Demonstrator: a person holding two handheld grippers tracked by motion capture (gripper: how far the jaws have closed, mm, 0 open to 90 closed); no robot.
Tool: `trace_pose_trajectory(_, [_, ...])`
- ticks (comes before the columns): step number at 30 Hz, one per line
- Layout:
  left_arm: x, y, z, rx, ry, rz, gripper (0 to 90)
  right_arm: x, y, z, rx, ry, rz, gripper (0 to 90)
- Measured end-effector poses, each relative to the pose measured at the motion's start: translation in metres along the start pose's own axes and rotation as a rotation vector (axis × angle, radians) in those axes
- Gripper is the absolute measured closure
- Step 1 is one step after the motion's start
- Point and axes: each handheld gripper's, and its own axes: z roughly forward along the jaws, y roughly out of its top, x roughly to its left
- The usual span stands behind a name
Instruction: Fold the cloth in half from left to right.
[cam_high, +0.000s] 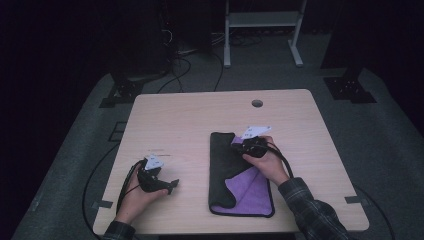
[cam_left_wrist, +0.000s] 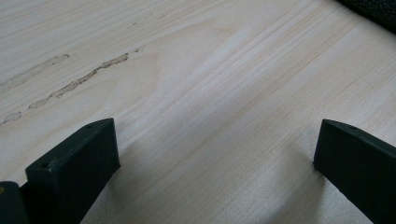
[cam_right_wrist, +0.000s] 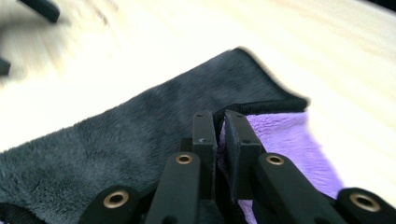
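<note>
Presently, the cloth (cam_high: 240, 175), dark grey on one face and purple on the other, lay on the wooden surface (cam_high: 190, 115) part-folded: its grey half was turned over the left portion, with purple exposed at the lower right. The right gripper (cam_right_wrist: 219, 122) had its jaws pinched on the cloth's black-bound edge at the far right corner of the cloth. The left gripper (cam_left_wrist: 215, 154) rested well left of the cloth, jaws spread over bare wood, holding nothing. Judged from this, one fold was partly made and the remaining purple area was yet to be covered. Beyond the cloth, the surface carried a round cable hole (cam_high: 257, 103); past it the room was dark, with cables (cam_high: 180, 65) and a white frame (cam_high: 262, 30) on the floor.
</note>
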Motion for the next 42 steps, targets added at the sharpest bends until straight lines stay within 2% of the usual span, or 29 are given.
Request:
trace_pose_trajectory(4, [0.0,0.0,0.0,0.0,0.0,0.0,0.0,-0.013,0.002,-0.014,-0.033,-0.04,0.034,83.0])
trace_pose_trajectory(7, [0.0,0.0,0.0,0.001,0.0,0.0,0.0,-0.023,0.001,-0.02,-0.034,-0.072,0.051,83.1])
trace_pose_trajectory(10, [0.0,0.0,0.0,0.001,0.0,0.0,0.0,-0.038,0.0,-0.031,-0.043,-0.116,0.088,83.4])
trace_pose_trajectory(11, [0.0,0.0,0.0,0.0,0.0,0.0,0.0,-0.038,0.0,-0.031,-0.043,-0.116,0.088,83.4])
trace_pose_trajectory(14, [0.0,0.0,0.0,0.0,0.0,0.0,0.0,-0.051,-0.004,-0.035,-0.039,-0.147,0.112,83.3])
trace_pose_trajectory(17, [0.0,0.0,0.0,0.0,0.0,0.0,0.0,-0.064,-0.014,-0.033,-0.018,-0.171,0.147,83.3])
trace_pose_trajectory(24, [0.0,0.0,0.0,0.0,0.0,0.0,0.0,-0.08,-0.026,-0.021,0.024,-0.224,0.16,81.3])
trace_pose_trajectory(27, [0.0,0.0,0.0,0.001,0.0,0.0,0.0,-0.086,-0.031,-0.015,0.059,-0.29,0.148,73.6])
trace_pose_trajectory(29, [0.0,0.0,0.0,0.0,0.0,0.0,0.0,-0.091,-0.035,-0.015,0.064,-0.325,0.166,70.1])
trace_pose_trajectory(32, [0.0,0.0,0.0,0.001,0.0,0.0,0.0,-0.094,-0.038,-0.023,0.04,-0.315,0.184,67.2])
trace_pose_trajectory(35, [0.0,0.0,0.0,0.001,0.0,0.0,0.0,-0.091,-0.036,-0.029,0.025,-0.301,0.183,66.6])
trace_pose_trajectory(38, [0.0,0.0,0.0,0.001,0.0,0.0,0.0,-0.084,-0.034,-0.037,0.009,-0.268,0.176,65.5])
trace_pose_trajectory(40, [0.0,0.0,0.0,0.0,0.0,0.0,0.0,-0.072,-0.032,-0.046,-0.009,-0.221,0.169,64.5])
trace_pose_trajectory(42, [0.0,0.0,0.0,0.0,0.0,0.0,0.0,-0.07,-0.032,-0.048,-0.012,-0.211,0.17,64.1])
